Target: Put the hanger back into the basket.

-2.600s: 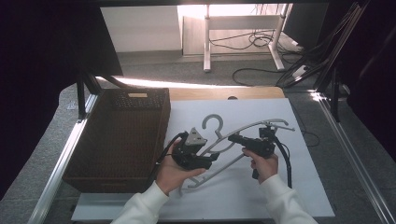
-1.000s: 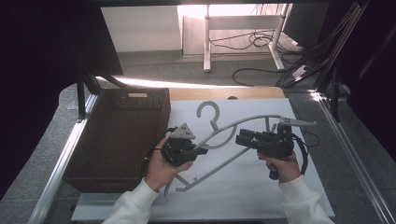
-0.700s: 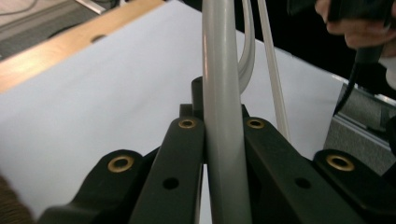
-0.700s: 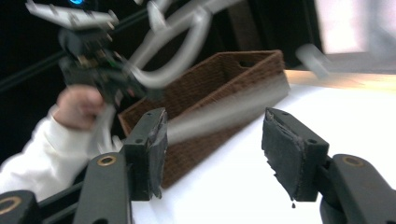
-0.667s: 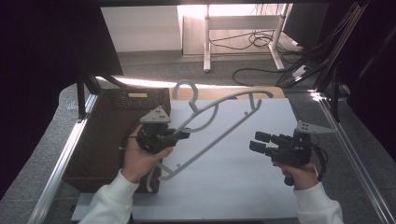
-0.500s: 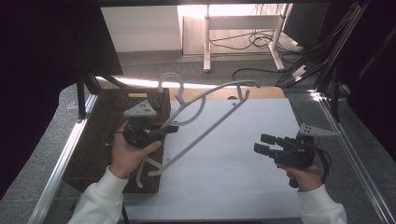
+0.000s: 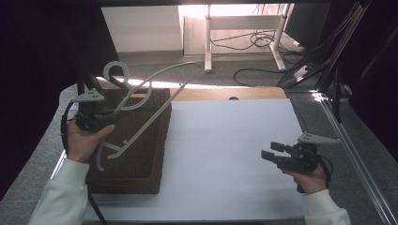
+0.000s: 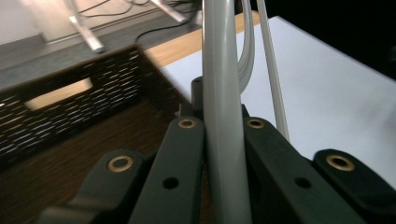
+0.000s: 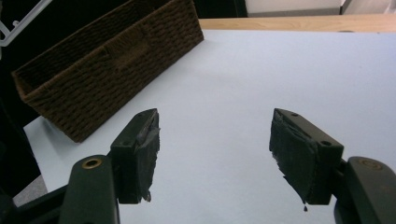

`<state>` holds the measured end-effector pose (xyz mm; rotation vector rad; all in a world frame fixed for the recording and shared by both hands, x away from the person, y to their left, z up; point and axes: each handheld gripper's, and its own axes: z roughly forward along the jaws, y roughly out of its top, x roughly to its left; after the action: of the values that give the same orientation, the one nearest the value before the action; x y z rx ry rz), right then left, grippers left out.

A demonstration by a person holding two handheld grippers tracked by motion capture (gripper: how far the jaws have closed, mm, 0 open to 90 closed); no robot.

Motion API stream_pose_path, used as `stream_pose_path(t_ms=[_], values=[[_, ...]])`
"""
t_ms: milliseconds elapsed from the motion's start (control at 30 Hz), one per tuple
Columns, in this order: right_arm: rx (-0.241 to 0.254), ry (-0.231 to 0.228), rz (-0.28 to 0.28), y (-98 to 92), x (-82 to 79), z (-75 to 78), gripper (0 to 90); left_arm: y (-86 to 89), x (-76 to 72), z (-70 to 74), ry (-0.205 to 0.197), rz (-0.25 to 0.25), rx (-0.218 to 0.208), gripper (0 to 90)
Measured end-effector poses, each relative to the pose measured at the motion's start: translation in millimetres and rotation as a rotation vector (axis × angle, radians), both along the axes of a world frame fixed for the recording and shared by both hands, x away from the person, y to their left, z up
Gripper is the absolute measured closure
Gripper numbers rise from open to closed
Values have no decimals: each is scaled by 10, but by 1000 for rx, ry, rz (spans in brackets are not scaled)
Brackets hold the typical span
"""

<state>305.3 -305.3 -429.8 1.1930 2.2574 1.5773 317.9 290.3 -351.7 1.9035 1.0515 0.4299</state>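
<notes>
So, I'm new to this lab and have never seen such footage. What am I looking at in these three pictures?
A person sits at a table and holds a hand-operated two-jaw gripper in each hand; there is no robot. The high view comes from a fixed camera above, looking down on a white table. The other two pictures come from small cameras riding on each gripper, looking along its black jaws. On the table stands a dark wicker basket. The left gripper is clamped on a grey clothes hanger, held in the air over the basket. The right gripper is open and holds nothing, above the bare table.
</notes>
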Motion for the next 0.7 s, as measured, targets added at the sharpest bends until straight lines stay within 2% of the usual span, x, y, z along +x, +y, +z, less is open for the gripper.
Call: stream_pose_path(t_ms=[33,100,133,200,267,367,500,633,700], values=[[-5,7,-10,-11,11,-34,333,116,21,-83,5,25,22,900],[-7,15,-15,-17,18,-53,333,152,28,-113,8,29,30,900],[-9,15,-19,-19,23,-64,332,243,42,-194,14,45,51,900],[-15,15,-23,-20,27,-75,330,275,43,-226,16,50,59,900],[-22,15,-23,-20,28,-85,327,353,27,-310,24,66,87,900],[-36,12,-22,-13,31,-101,323,428,1,-384,30,94,95,900],[-46,14,-17,4,33,-117,319,508,-19,-442,32,104,96,900],[-71,14,-10,15,35,-143,315,626,-69,-508,26,108,118,900],[-73,18,-12,11,41,-156,315,675,-89,-543,25,104,103,900]])
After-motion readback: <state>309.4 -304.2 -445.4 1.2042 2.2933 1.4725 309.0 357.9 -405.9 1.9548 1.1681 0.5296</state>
